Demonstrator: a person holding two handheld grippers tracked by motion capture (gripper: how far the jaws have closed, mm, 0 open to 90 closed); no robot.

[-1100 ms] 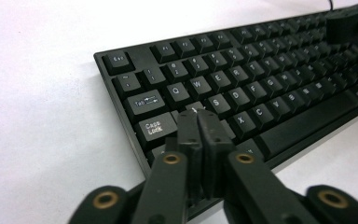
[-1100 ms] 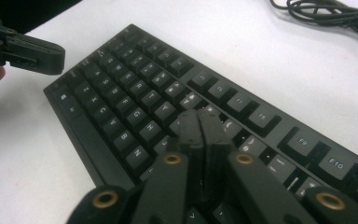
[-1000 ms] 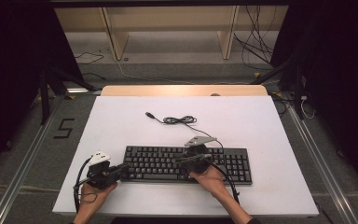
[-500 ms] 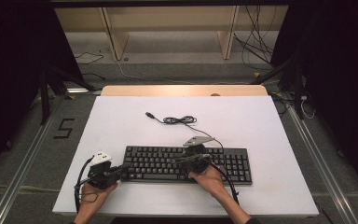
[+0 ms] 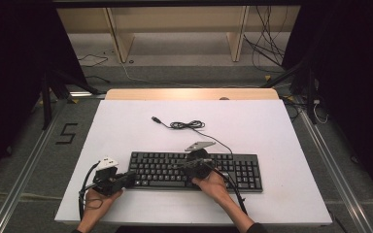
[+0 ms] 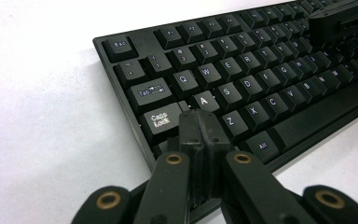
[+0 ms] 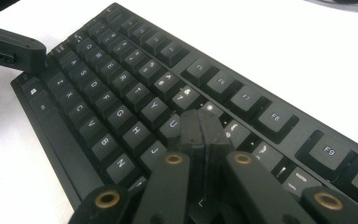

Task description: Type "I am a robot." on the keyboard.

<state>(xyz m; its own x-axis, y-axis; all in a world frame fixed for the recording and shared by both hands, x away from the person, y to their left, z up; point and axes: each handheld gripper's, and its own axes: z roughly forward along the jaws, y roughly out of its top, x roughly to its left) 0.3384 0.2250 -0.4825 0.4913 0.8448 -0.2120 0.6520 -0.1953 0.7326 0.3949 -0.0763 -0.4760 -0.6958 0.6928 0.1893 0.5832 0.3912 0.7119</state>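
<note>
The white table (image 5: 126,121) carries a black keyboard (image 5: 243,167) lying parallel to its near edge, slightly right of centre. Behind the keyboard, toward the table's middle, its black cable (image 5: 187,125) lies loosely coiled. The left gripper (image 5: 130,178) sits at the keyboard's left end, jaws pressed fully together with nothing between them, tips at the Caps Lock and A keys (image 6: 204,100). The right gripper (image 5: 183,166) rests over the keyboard's middle, jaws likewise closed and empty, tips beside the U key (image 7: 173,123).
</note>
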